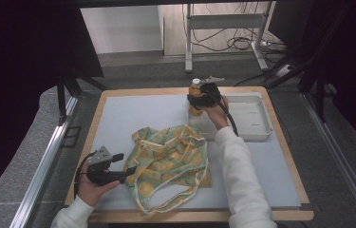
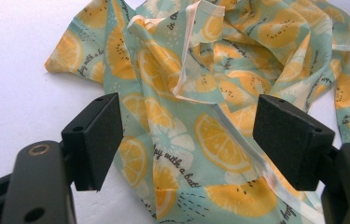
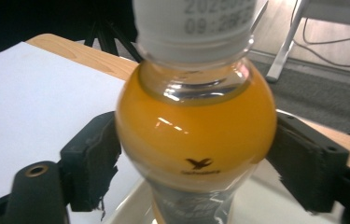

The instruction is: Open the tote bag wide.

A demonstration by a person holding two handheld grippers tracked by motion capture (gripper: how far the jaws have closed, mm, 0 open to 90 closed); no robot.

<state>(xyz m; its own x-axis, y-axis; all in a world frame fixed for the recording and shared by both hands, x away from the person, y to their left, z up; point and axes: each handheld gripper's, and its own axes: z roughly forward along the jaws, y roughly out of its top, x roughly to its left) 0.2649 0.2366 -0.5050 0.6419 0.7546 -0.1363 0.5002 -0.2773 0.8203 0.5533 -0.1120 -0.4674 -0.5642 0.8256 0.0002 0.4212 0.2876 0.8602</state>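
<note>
**Bottle at the tray, bag on the worktop**

In the high view, the right gripper (image 1: 203, 96) stood around an orange bottle (image 1: 195, 91) at the left end of a white tray (image 1: 254, 116). The left gripper (image 1: 121, 172) lay near the worktop (image 1: 133, 111) edge, beside a lemon-print bag (image 1: 171, 159).

In the left gripper view, the jaws stood apart over the bag (image 2: 200, 116), not pressing it.

In the right gripper view, the bottle (image 3: 196, 135) stood upright between the jaws, which flanked its bulging shoulder; whether the pads pressed on it I could not tell.
</note>
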